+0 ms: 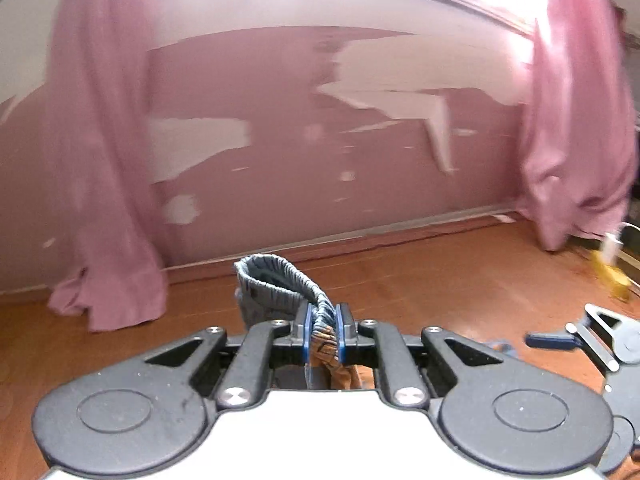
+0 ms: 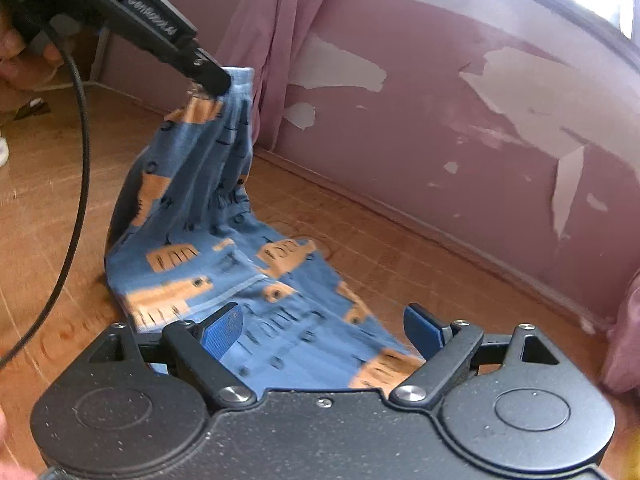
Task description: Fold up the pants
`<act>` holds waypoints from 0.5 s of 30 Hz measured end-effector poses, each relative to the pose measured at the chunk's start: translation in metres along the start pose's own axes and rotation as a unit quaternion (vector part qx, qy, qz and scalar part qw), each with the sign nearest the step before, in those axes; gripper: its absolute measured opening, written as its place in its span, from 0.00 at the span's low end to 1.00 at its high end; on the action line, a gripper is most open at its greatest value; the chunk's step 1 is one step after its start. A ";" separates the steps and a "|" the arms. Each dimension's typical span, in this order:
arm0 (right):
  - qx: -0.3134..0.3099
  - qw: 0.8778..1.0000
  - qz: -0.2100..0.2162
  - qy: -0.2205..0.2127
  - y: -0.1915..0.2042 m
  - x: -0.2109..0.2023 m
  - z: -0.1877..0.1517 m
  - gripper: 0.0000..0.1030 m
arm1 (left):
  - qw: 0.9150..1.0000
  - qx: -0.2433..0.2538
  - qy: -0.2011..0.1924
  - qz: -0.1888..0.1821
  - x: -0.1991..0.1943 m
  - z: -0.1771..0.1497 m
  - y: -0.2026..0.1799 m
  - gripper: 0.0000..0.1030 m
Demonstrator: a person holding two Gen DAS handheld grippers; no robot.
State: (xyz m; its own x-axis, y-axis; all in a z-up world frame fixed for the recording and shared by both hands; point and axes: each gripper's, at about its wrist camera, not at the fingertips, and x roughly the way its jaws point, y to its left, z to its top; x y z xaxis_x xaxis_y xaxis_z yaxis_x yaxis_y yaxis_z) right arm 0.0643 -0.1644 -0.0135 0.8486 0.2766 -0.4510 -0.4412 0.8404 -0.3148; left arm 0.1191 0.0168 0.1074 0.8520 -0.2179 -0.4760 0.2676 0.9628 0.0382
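The pants (image 2: 224, 240) are blue with orange vehicle prints. One end hangs lifted off the wooden floor and the rest trails along it. My left gripper (image 1: 323, 332) is shut on the ribbed elastic waistband (image 1: 276, 276), which loops up beyond its blue pads. In the right wrist view that same left gripper (image 2: 208, 76) pinches the raised waistband corner at upper left. My right gripper (image 2: 326, 328) stands open just above the lower stretch of the pants, with cloth showing between its blue pads (image 2: 224, 330) and nothing clamped. Its fingers also show at the right edge of the left wrist view (image 1: 560, 338).
A pink wall with peeling paint (image 2: 460, 120) runs along the wooden floor (image 1: 440, 280). Pink curtains hang down to the floor at left (image 1: 104, 200) and right (image 1: 576, 140). A black cable (image 2: 76, 168) trails from the left gripper. A yellow object (image 1: 612, 276) lies by the right curtain.
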 end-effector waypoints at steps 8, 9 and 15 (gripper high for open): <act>0.019 0.998 -0.058 0.011 -0.058 -0.014 -0.033 0.86 | 0.995 0.026 0.031 -0.089 0.027 -0.001 -0.087 0.12; 0.040 0.997 -0.062 0.016 -0.070 -0.014 -0.040 0.86 | 0.993 0.040 0.040 -0.100 0.032 -0.005 -0.102 0.12; 0.126 0.989 -0.066 0.028 -0.119 -0.011 -0.068 0.81 | 0.982 0.092 0.092 -0.135 0.056 -0.032 -0.163 0.12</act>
State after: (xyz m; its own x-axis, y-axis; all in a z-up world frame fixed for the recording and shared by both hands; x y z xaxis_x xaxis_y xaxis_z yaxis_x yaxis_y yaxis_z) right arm 0.0879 -0.2994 -0.0275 0.8728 0.1367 -0.4686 -0.2351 0.9590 -0.1581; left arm 0.1093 -0.1470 0.0467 0.6486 -0.4119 -0.6401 0.5634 0.8252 0.0400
